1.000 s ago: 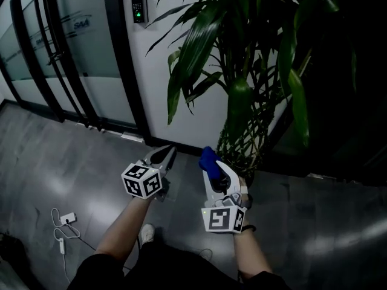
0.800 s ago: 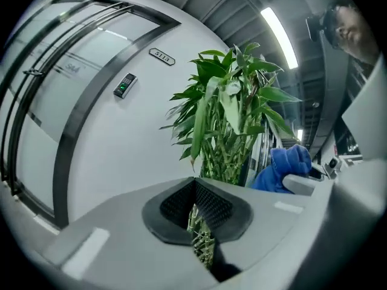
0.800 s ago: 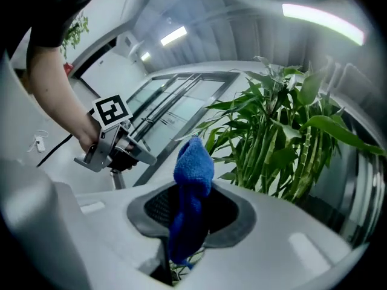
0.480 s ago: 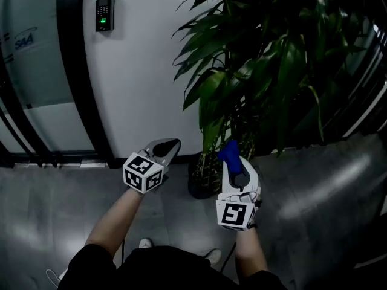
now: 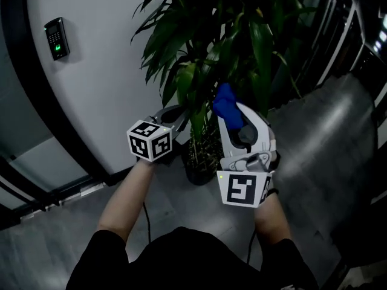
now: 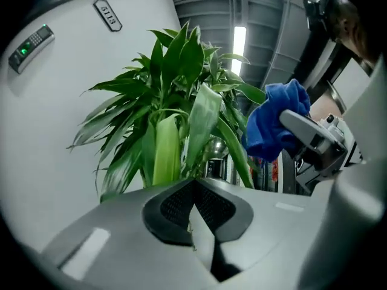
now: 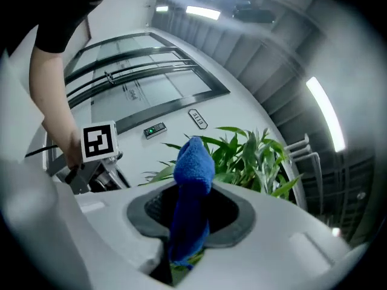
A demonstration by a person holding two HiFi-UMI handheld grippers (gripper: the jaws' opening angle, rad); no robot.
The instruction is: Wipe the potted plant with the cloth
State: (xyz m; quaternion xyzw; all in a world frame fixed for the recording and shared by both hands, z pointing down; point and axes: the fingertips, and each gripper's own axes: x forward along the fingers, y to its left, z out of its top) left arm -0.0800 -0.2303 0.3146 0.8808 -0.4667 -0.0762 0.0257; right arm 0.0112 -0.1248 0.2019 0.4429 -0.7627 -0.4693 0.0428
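The potted plant (image 5: 205,35) has long green leaves and stands in a dark pot (image 5: 198,173) by the white wall. In the head view my right gripper (image 5: 234,118) is shut on a blue cloth (image 5: 225,101), which it holds up against the lower leaves. In the right gripper view the cloth (image 7: 192,180) sticks up from between the jaws, with the plant (image 7: 254,156) behind it. My left gripper (image 5: 177,116) is shut at the plant's left side. A pale green leaf (image 6: 164,156) hangs just beyond its tips (image 6: 193,207); contact cannot be told.
A keypad with a green light (image 5: 56,39) is fixed to the white wall (image 5: 109,77). A black door frame (image 5: 42,113) runs down the left. Grey glossy floor (image 5: 338,156) spreads to the right, with dark slats (image 5: 347,23) behind the plant.
The head view has swung left and closer to the plant. Both grippers have risen from pot level to the lower leaves. The right one still holds the cloth.
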